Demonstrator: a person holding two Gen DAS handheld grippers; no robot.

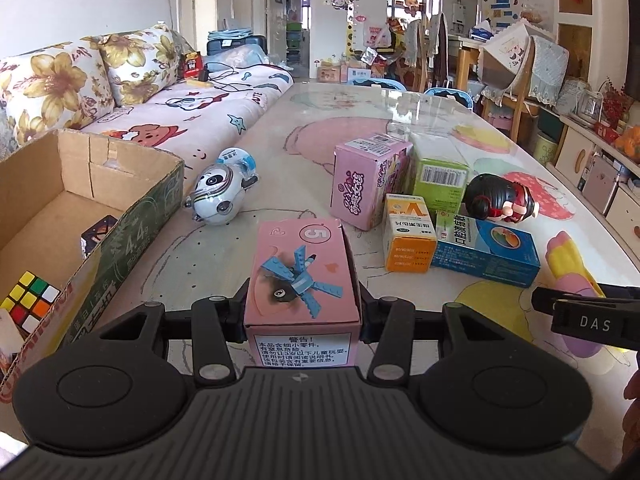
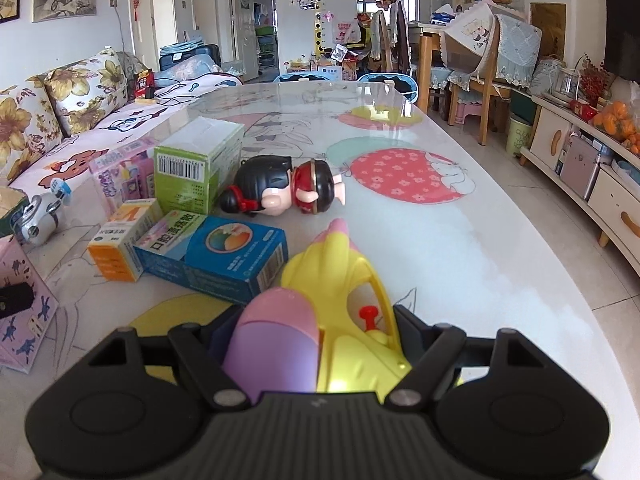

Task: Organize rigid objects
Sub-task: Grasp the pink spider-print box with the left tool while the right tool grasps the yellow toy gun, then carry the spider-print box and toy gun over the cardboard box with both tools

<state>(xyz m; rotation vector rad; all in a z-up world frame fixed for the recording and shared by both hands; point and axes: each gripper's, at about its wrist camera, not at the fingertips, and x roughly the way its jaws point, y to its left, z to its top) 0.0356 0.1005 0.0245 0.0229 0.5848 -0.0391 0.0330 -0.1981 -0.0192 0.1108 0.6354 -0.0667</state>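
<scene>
In the left wrist view my left gripper (image 1: 302, 309) is shut on a pink toy box (image 1: 304, 256) marked with a 5 and a blue brick figure. The box sits low over the table, just right of an open cardboard box (image 1: 120, 220). In the right wrist view my right gripper (image 2: 316, 332) is shut on a yellow, pink and purple toy gun (image 2: 340, 264) whose nose points away over the table. That same toy gun (image 1: 568, 260) and right gripper (image 1: 580, 312) show at the right edge of the left wrist view.
The cardboard box holds a Rubik's cube (image 1: 32, 300) and a dark cube (image 1: 98, 234). On the table (image 1: 224, 256) lie a panda toy (image 1: 218, 192), a pink carton (image 1: 368, 184), a green carton (image 1: 440, 172), an orange-white carton (image 1: 408, 236), a blue carton (image 1: 488, 254) and a doll (image 1: 500, 200). A sofa runs along the left.
</scene>
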